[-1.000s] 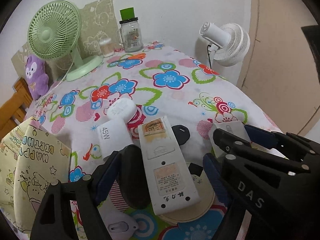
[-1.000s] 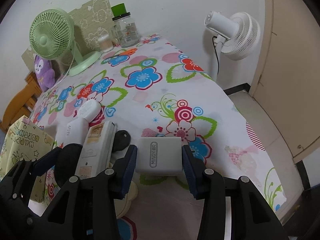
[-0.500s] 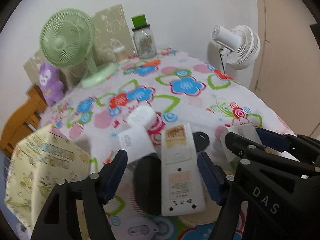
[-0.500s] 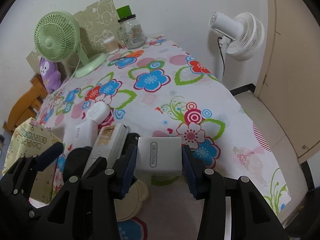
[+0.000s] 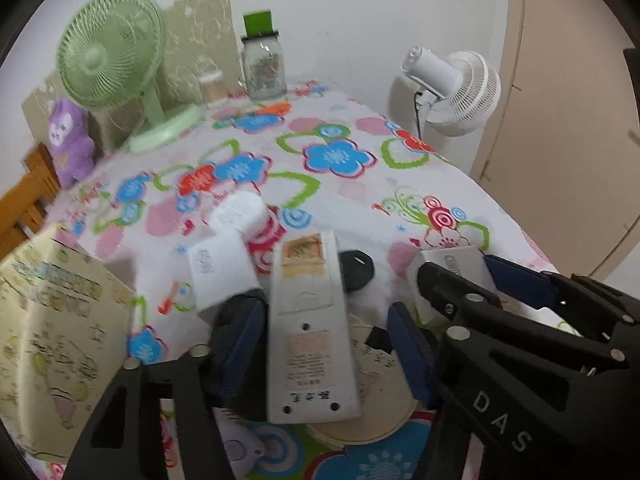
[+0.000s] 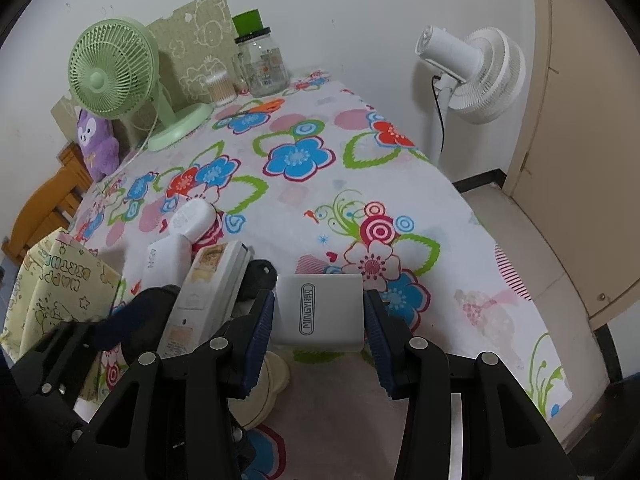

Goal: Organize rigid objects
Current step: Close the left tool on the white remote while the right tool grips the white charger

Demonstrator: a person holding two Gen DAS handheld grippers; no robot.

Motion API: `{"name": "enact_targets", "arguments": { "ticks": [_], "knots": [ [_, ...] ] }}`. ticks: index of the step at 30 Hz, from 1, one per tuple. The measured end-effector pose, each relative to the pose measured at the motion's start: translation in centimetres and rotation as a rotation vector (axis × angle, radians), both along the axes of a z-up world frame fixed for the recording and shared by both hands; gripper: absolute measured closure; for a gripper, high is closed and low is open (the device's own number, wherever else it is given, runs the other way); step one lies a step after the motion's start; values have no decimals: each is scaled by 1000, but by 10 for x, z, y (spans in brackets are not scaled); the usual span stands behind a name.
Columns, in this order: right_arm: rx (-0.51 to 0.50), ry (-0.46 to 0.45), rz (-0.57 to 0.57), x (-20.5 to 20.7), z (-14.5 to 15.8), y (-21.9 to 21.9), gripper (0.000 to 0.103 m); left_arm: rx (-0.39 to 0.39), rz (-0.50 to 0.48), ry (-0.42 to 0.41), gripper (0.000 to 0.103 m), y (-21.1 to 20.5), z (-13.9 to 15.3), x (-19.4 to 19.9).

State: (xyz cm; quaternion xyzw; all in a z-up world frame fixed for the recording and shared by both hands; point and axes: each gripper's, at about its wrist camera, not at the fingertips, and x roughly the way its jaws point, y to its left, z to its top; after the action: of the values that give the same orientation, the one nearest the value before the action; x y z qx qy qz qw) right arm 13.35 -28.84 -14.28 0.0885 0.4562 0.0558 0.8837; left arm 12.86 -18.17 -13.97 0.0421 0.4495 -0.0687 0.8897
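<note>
My left gripper (image 5: 326, 344) is open around a white remote control (image 5: 310, 328) that lies face down on the floral tablecloth; its pads stand apart from the remote's sides. My right gripper (image 6: 319, 316) is shut on a white MINGYI power bank (image 6: 320, 309) and holds it above the table. The power bank also shows in the left wrist view (image 5: 452, 266). A white 45W charger (image 5: 220, 268), a white cylinder (image 5: 240, 214) and a black fob (image 5: 356, 270) lie beside the remote. The remote also shows in the right wrist view (image 6: 208, 292).
A yellow birthday gift bag (image 5: 52, 336) stands at the left. A round beige coaster (image 5: 368, 420) lies under the remote. A green desk fan (image 6: 116, 80), a glass jar (image 6: 262, 64) and a purple plush (image 6: 96, 142) stand at the back. A white floor fan (image 6: 476, 76) stands beyond the table's right edge.
My left gripper has moved forward over the remote, and its jaws have narrowed around it. My right gripper has kept hold of the power bank and shifted slightly.
</note>
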Motion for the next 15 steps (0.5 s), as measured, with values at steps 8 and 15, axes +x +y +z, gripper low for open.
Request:
{"name": "enact_targets", "arguments": {
  "ticks": [8,15],
  "knots": [
    [-3,19,14,5,-8,9,54,7,45,13,46,12,-12,8],
    [-12,15,24,7,-8,18,54,-43,51,10,59,22,-12,6]
  ]
}}
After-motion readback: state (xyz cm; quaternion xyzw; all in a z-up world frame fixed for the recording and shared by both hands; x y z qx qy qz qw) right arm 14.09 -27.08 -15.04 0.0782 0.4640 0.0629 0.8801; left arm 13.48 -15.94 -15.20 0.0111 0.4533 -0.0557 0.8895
